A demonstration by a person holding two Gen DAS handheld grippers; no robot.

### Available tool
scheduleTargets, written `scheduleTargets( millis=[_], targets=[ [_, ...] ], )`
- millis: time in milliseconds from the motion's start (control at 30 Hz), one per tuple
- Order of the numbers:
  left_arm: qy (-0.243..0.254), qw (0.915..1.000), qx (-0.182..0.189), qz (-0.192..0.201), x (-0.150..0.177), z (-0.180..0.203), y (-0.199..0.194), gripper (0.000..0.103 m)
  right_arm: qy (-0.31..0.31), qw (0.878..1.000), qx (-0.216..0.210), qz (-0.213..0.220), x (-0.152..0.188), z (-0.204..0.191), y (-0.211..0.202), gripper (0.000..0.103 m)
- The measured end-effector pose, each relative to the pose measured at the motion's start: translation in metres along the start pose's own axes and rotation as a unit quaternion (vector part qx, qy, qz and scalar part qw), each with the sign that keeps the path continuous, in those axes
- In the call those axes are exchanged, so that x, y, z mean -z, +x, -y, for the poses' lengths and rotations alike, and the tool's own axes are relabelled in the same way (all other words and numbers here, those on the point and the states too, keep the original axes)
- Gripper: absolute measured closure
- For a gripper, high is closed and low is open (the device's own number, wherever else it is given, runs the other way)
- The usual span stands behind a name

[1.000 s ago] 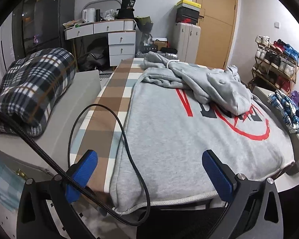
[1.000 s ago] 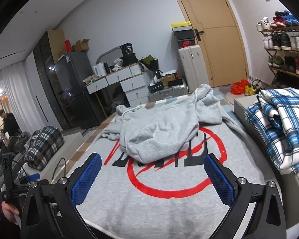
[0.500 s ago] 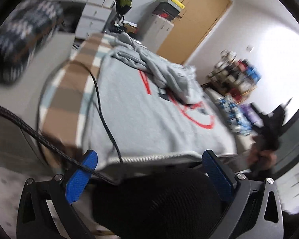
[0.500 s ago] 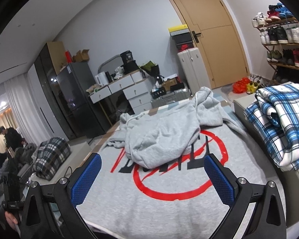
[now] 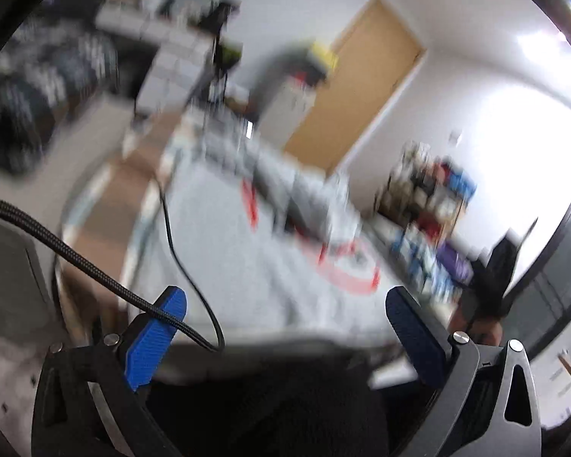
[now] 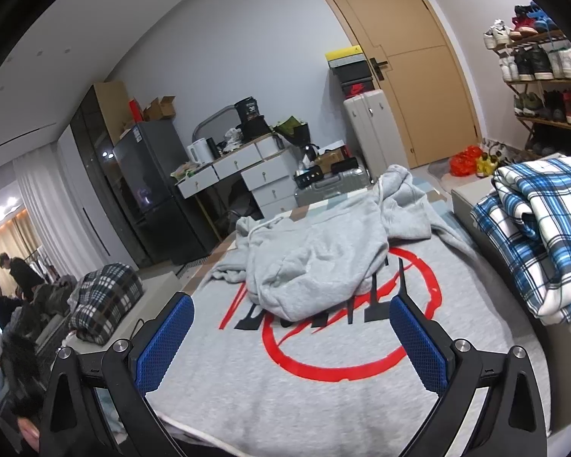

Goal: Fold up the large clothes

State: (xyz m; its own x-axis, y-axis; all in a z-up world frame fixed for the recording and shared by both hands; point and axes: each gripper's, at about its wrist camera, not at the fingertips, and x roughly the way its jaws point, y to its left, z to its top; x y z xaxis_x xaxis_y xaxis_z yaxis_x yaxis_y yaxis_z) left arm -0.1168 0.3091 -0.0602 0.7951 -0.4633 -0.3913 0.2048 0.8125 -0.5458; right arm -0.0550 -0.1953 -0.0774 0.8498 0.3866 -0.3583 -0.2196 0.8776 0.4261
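Note:
A large grey hoodie [image 6: 323, 373] with a red and black print lies spread on the table, its upper part and sleeves bunched in a heap [image 6: 316, 262] over the print. My right gripper [image 6: 291, 342] hovers open above the hoodie's near hem, holding nothing. The left wrist view is heavily blurred and tilted; the same hoodie [image 5: 247, 259] shows as a grey smear. My left gripper [image 5: 285, 337] is open and empty, back from the table's near left edge, with a black cable [image 5: 76, 255] across its left finger.
A folded blue plaid garment [image 6: 533, 236] sits on a grey block at the right. A dark plaid bundle [image 6: 102, 301] rests on a grey block at the left. Drawers [image 6: 255, 175], a fridge [image 6: 152, 190], a suitcase and a shoe rack [image 6: 544, 76] line the room's far side. People stand far left.
The left gripper has swung and tilted away from the table, blurring its view. The right gripper has risen slightly. Both stay open.

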Motion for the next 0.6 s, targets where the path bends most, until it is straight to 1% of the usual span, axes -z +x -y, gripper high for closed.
scheduleTargets(
  millis=[67, 133, 167, 233, 267, 300, 333, 367, 400, 433, 467, 500, 533, 567, 600],
  targets=[
    [-0.004, 0.9979, 0.005, 0.065, -0.023, 0.009, -0.028, 0.001, 0.001, 1.0, -0.001, 0.002, 0.0, 0.0, 0.0, 0.0],
    [-0.013, 0.9914, -0.015, 0.13, -0.053, 0.017, -0.069, 0.001, 0.004, 1.0, 0.0, 0.002, -0.001, 0.001, 0.0, 0.0],
    [-0.029, 0.9865, -0.016, 0.16, -0.069, 0.018, -0.094, 0.001, 0.006, 1.0, 0.0, 0.002, -0.001, 0.002, -0.001, 0.0],
    [-0.065, 0.9703, -0.02, 0.232, -0.09, 0.019, -0.157, 0.001, 0.01, 1.0, -0.003, -0.001, -0.001, 0.003, 0.0, 0.0],
    [-0.084, 0.9525, -0.043, 0.29, -0.096, 0.024, -0.203, 0.001, 0.012, 1.0, -0.005, -0.002, 0.0, 0.003, 0.001, 0.0],
    [-0.09, 0.9388, -0.057, 0.328, -0.096, 0.027, -0.233, 0.001, 0.012, 1.0, -0.006, -0.002, -0.001, 0.003, 0.0, 0.0],
    [-0.091, 0.917, -0.079, 0.38, -0.094, 0.038, -0.278, 0.001, 0.011, 1.0, -0.008, -0.001, 0.0, 0.002, 0.0, 0.0],
    [-0.094, 0.8941, -0.106, 0.425, -0.087, 0.05, -0.32, 0.001, 0.01, 1.0, -0.009, 0.0, 0.0, 0.001, 0.0, 0.0],
    [-0.095, 0.8813, -0.123, 0.446, -0.082, 0.058, -0.343, 0.001, 0.009, 1.0, -0.01, 0.0, 0.0, 0.0, 0.0, 0.0],
    [-0.097, 0.8629, -0.142, 0.475, -0.073, 0.07, -0.374, 0.001, 0.008, 1.0, -0.011, 0.0, 0.0, 0.0, 0.0, 0.0],
    [-0.097, 0.8505, -0.151, 0.494, -0.064, 0.079, -0.394, 0.001, 0.008, 1.0, -0.011, -0.001, 0.0, -0.001, 0.001, 0.0],
    [-0.101, 0.8363, -0.164, 0.513, -0.05, 0.09, -0.415, 0.001, 0.007, 1.0, -0.011, -0.003, 0.0, -0.002, 0.002, 0.0],
    [-0.105, 0.8289, -0.18, 0.519, -0.041, 0.098, -0.424, 0.001, 0.008, 1.0, -0.012, -0.005, 0.001, -0.003, 0.003, 0.0],
    [-0.108, 0.8259, -0.198, 0.517, -0.035, 0.102, -0.426, 0.001, 0.009, 1.0, -0.013, -0.007, 0.001, -0.004, 0.004, 0.0],
    [-0.113, 0.8257, -0.214, 0.509, -0.033, 0.104, -0.42, 0.001, 0.008, 1.0, -0.012, -0.007, 0.001, -0.005, 0.004, 0.0]
  ],
)
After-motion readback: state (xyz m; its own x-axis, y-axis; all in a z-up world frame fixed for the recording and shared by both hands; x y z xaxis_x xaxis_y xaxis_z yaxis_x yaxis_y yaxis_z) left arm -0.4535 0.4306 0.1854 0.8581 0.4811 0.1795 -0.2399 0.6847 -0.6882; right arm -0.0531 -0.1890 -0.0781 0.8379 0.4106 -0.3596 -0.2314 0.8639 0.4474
